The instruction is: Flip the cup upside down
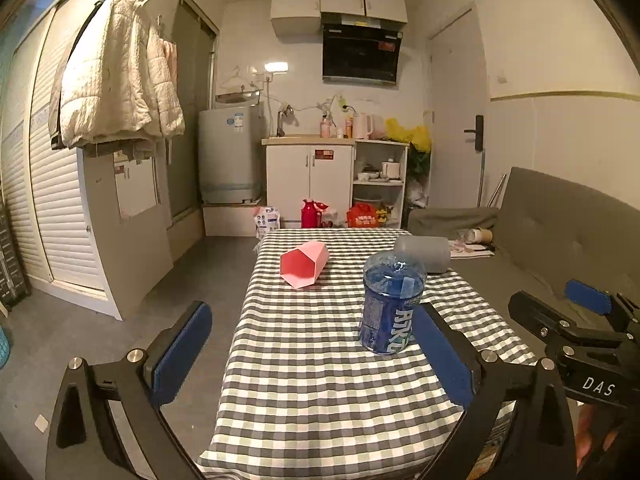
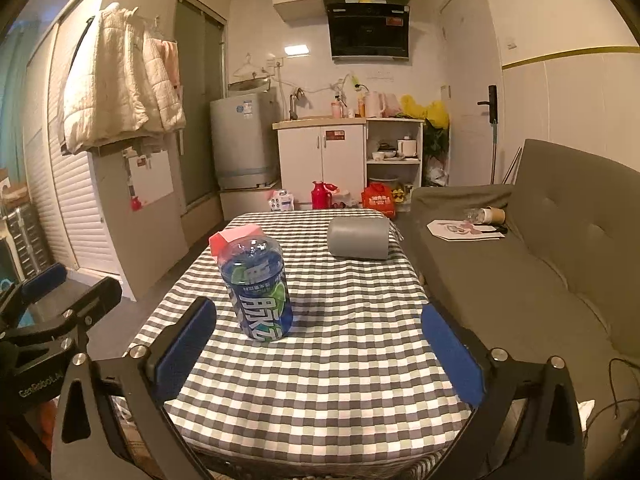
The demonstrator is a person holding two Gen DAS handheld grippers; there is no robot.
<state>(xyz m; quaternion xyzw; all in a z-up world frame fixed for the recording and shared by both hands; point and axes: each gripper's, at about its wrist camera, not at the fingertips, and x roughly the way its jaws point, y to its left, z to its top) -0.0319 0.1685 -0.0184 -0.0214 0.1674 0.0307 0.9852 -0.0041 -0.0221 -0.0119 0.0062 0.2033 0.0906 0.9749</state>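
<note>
A pink hexagonal cup (image 1: 304, 263) lies on its side on the checkered table (image 1: 320, 380), its mouth facing me; in the right wrist view only its top (image 2: 236, 236) shows behind the bottle. A grey cup (image 1: 423, 252) (image 2: 359, 237) lies on its side at the table's far right. My left gripper (image 1: 316, 356) is open and empty over the table's near edge. My right gripper (image 2: 320, 352) is open and empty over the near edge too; it also shows at the right of the left wrist view (image 1: 560, 308).
An upside-down blue drink bottle (image 1: 390, 302) (image 2: 258, 290) stands mid-table between the grippers and the cups. A grey sofa (image 2: 540, 264) runs along the table's right side. The floor (image 1: 120, 340) lies to the left, with kitchen cabinets (image 1: 310, 178) behind.
</note>
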